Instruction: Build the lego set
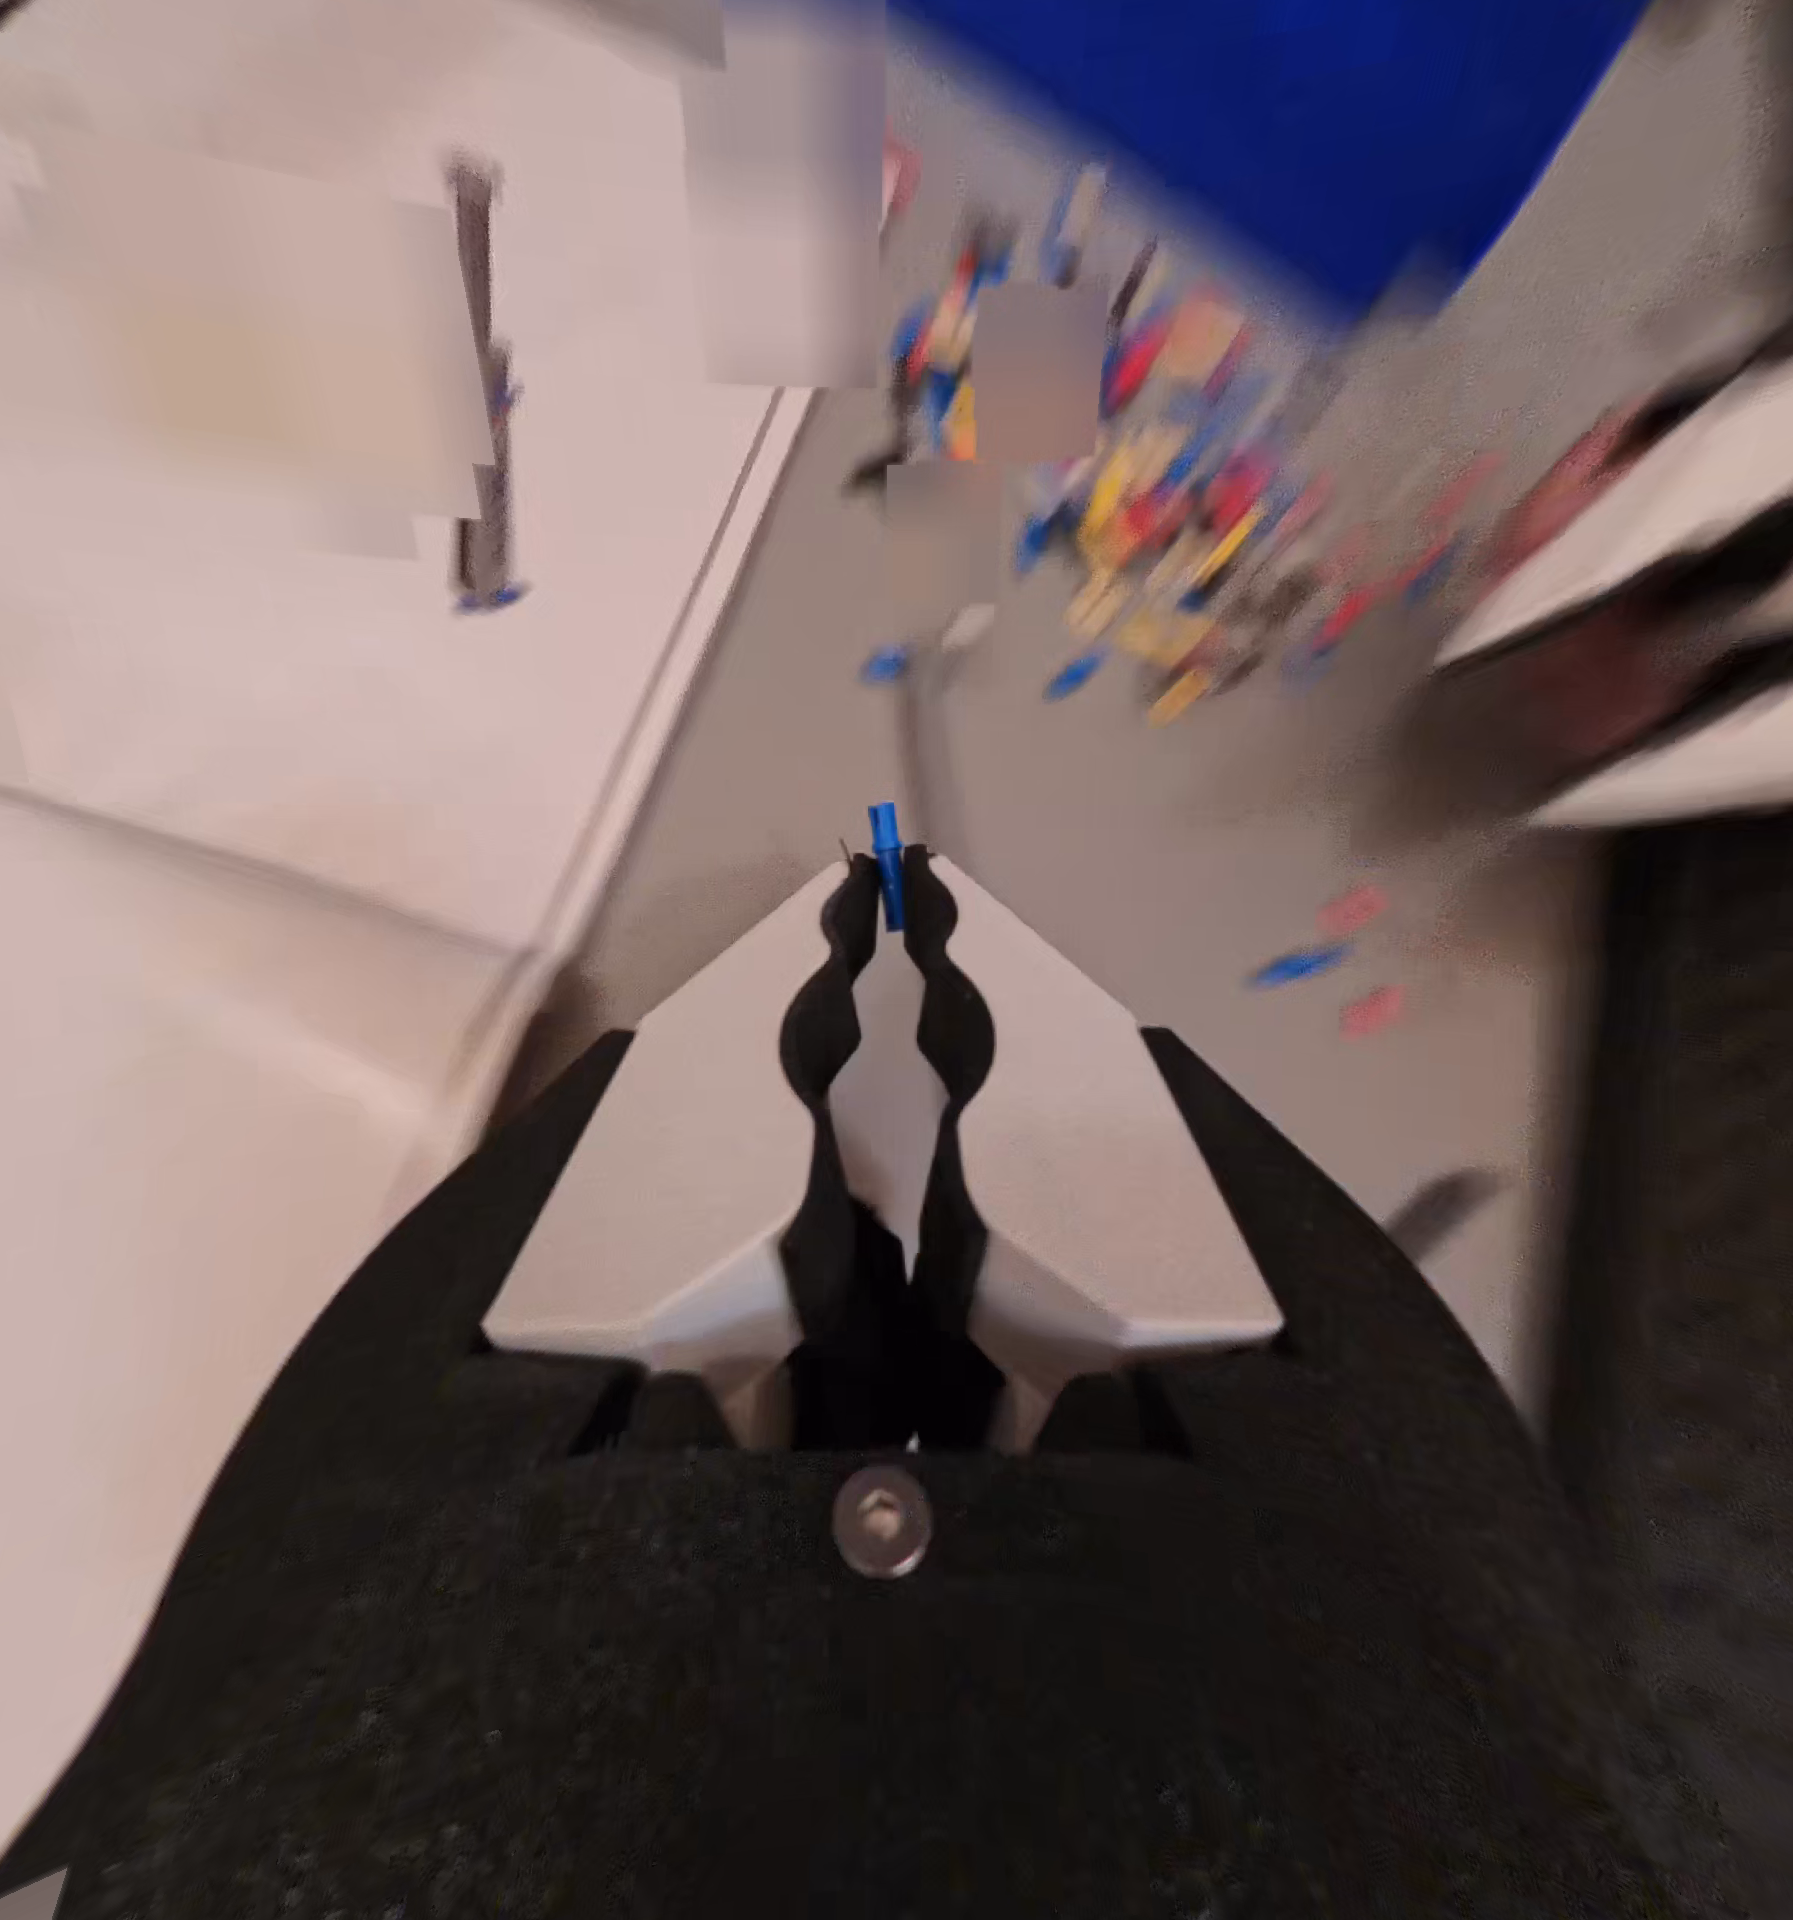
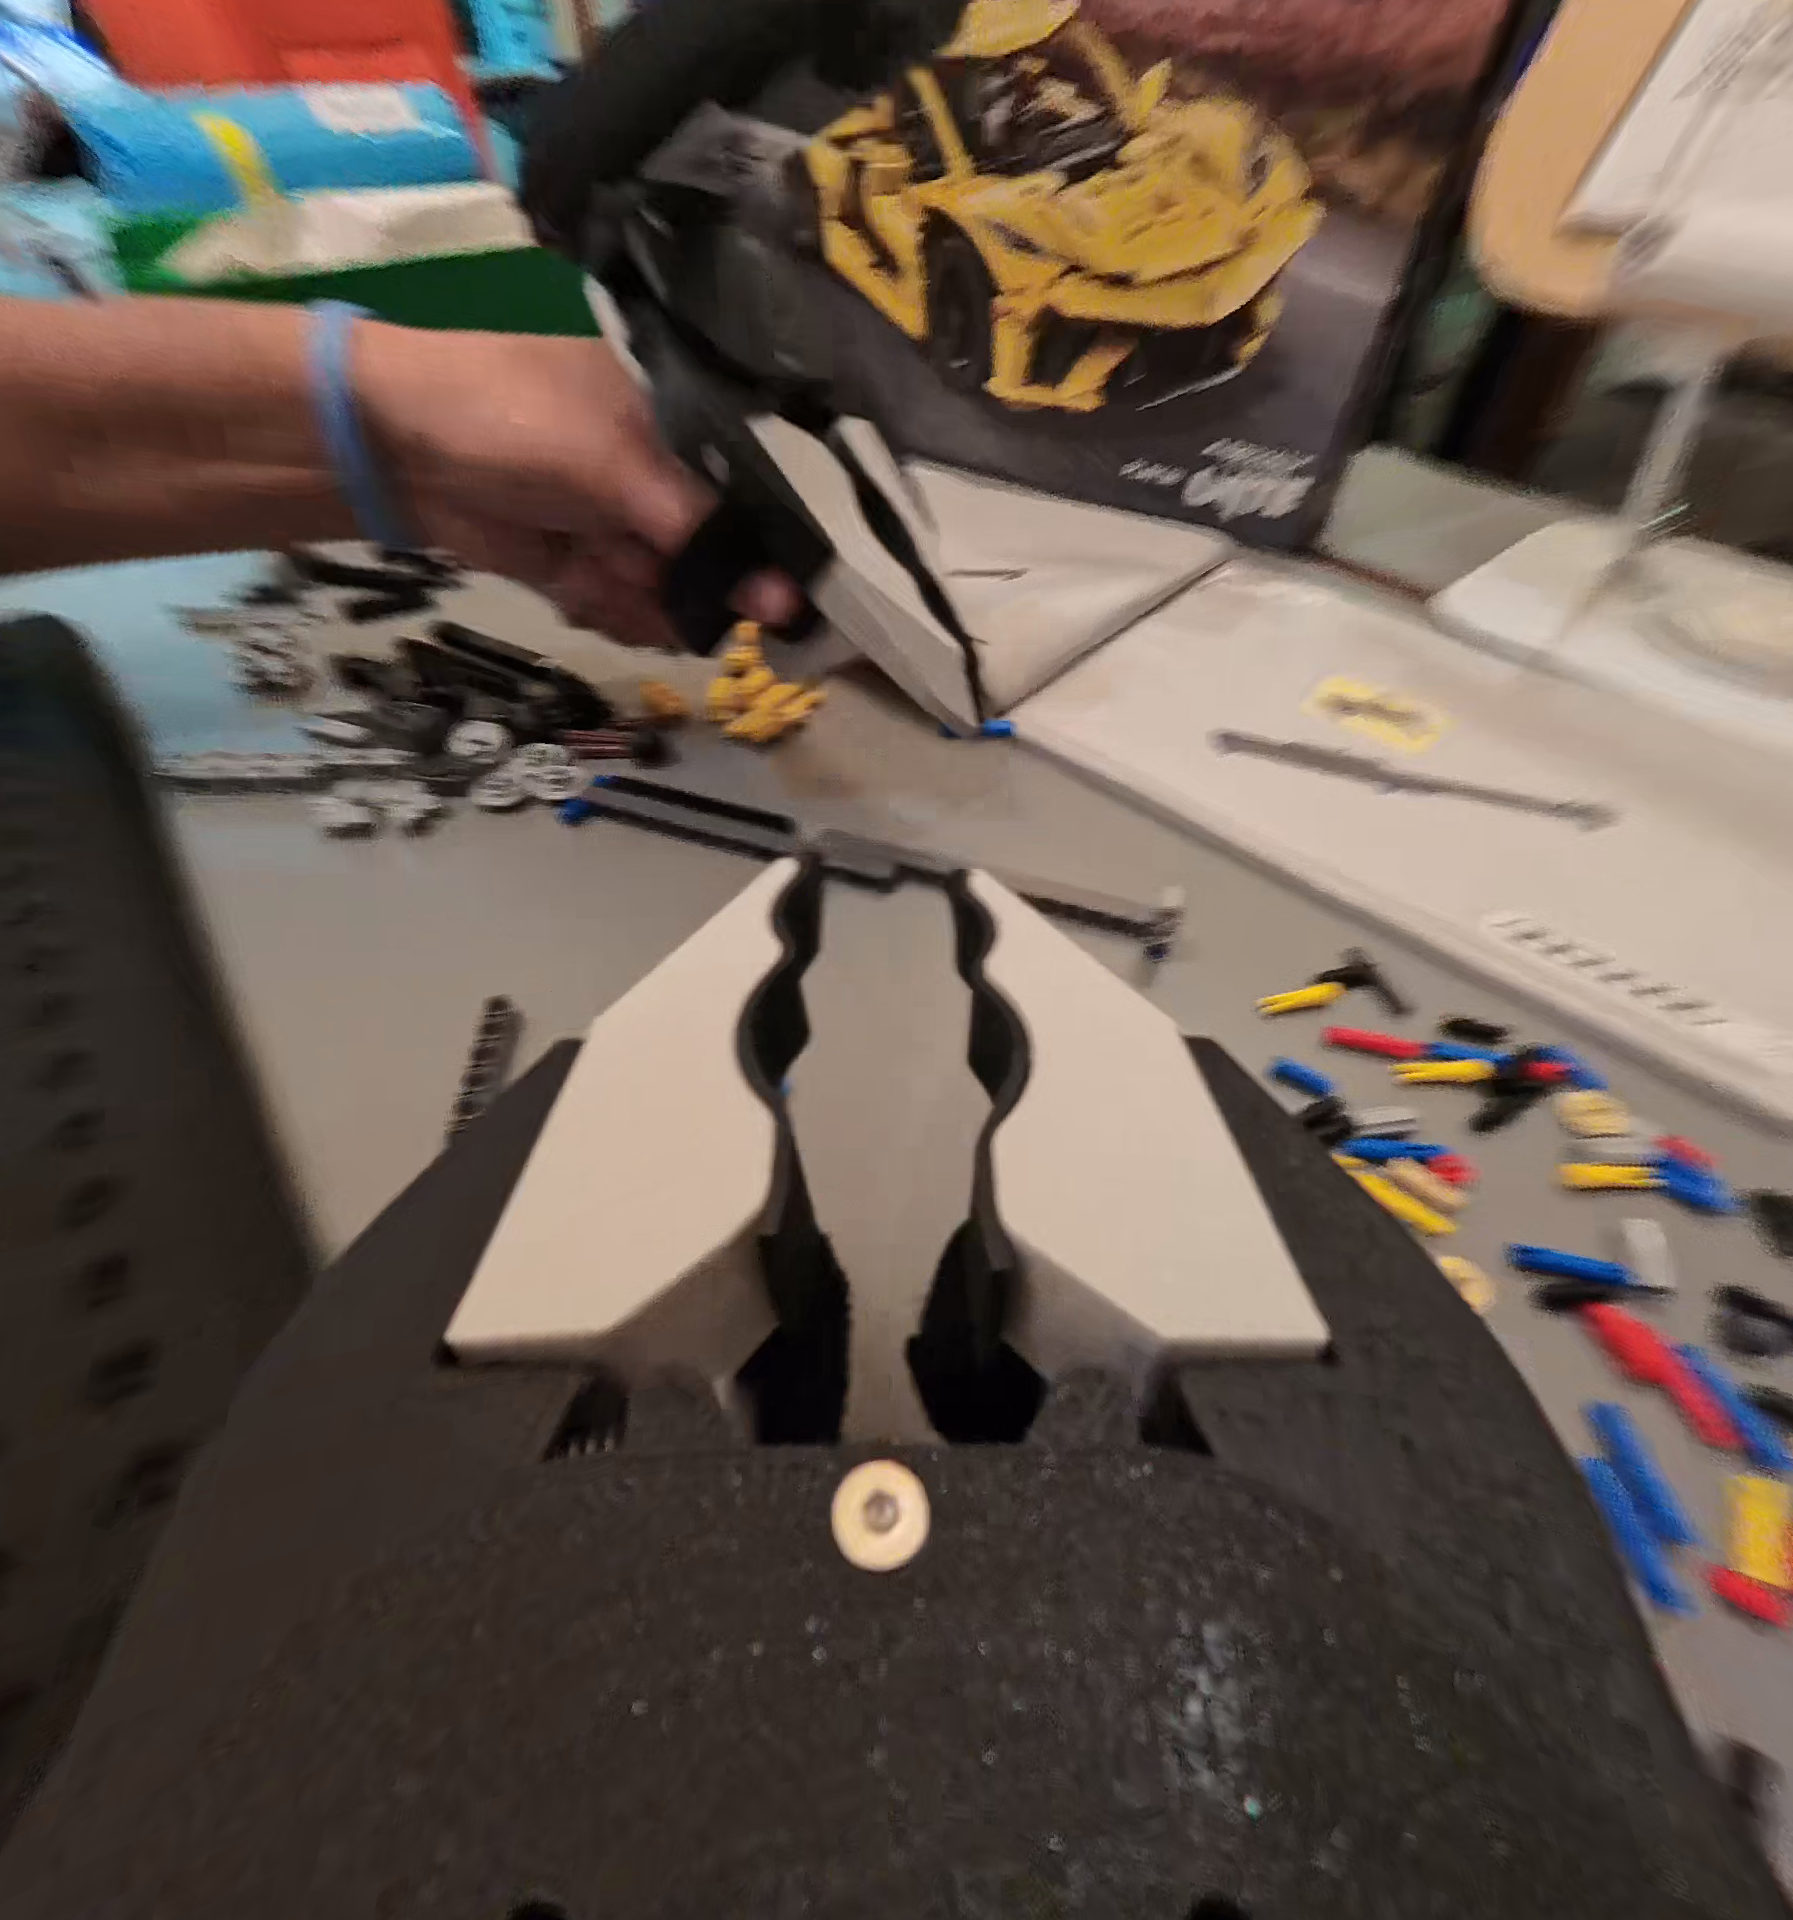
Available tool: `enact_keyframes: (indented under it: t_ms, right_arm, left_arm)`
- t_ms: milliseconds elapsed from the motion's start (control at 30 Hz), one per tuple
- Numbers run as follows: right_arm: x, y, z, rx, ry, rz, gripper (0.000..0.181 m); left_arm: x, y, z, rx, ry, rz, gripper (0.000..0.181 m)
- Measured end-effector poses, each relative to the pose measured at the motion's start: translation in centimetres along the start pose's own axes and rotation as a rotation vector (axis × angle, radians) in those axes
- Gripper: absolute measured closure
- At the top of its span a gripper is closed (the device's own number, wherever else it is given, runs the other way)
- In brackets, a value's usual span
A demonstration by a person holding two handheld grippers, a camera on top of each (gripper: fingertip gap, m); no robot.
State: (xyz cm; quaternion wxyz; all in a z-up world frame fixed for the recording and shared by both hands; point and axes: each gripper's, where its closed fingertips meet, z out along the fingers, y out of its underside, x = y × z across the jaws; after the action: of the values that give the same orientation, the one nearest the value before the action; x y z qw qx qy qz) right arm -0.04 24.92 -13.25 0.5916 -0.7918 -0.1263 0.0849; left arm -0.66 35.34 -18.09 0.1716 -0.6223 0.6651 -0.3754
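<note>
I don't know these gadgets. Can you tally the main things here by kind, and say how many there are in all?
Handheld grippers: 2 (left gripper, right gripper)
Blue pin in the left jaws: 1
Box with a yellow car picture: 1
Long dark beam assembly on the table: 1
Loose small pieces: too blurred to count
Total counted: 5

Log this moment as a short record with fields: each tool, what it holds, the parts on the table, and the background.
left tool: shut on a small blue pin, tips pinching its lower part
right tool: open, its tips at a long dark grey beam on the table
loose parts: mixed red, blue and yellow pieces to the right; black pieces to the left
paper: open instruction booklet flat on the table
background: set box with yellow car picture, upright
</note>
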Motion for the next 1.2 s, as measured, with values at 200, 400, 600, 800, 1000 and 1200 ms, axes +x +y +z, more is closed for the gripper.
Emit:
enact_keyframes:
  t_ms: [200,400,600,800,1000,1200]
  right_arm:
    - [-0.3,-5.1,-0.4,0.116,0.441,-0.414,0.149]
    - [-1.7,-7.3,-1.6,0.261,0.447,-0.364,0.16]
    - [-1.2,-7.4,-1.7,0.256,0.506,-0.385,0.164]
    - [-1.5,-7.4,-2.2,0.27,0.489,-0.433,0.17]
    - [-3.5,-6.8,-2.6,0.257,0.277,-0.502,0.175]
    - [-6.0,-5.2,-3.1,0.22,-0.049,-0.399,0.178]
  left_arm:
    - [9.1,-7.3,-4.9,0.567,0.474,-0.529,0.179]
    - [12.9,-8.3,-6.4,0.726,0.762,-0.732,0.179]
    - [14.1,-8.5,-5.6,0.763,0.829,-0.81,0.179]
    - [14.6,-8.4,-5.6,0.731,0.833,-0.796,0.179]
    - [15.8,-6.7,-6.1,0.533,0.873,-0.651,0.179]
    - [17.3,-3.8,-6.5,0.317,0.822,-0.427,0.18]
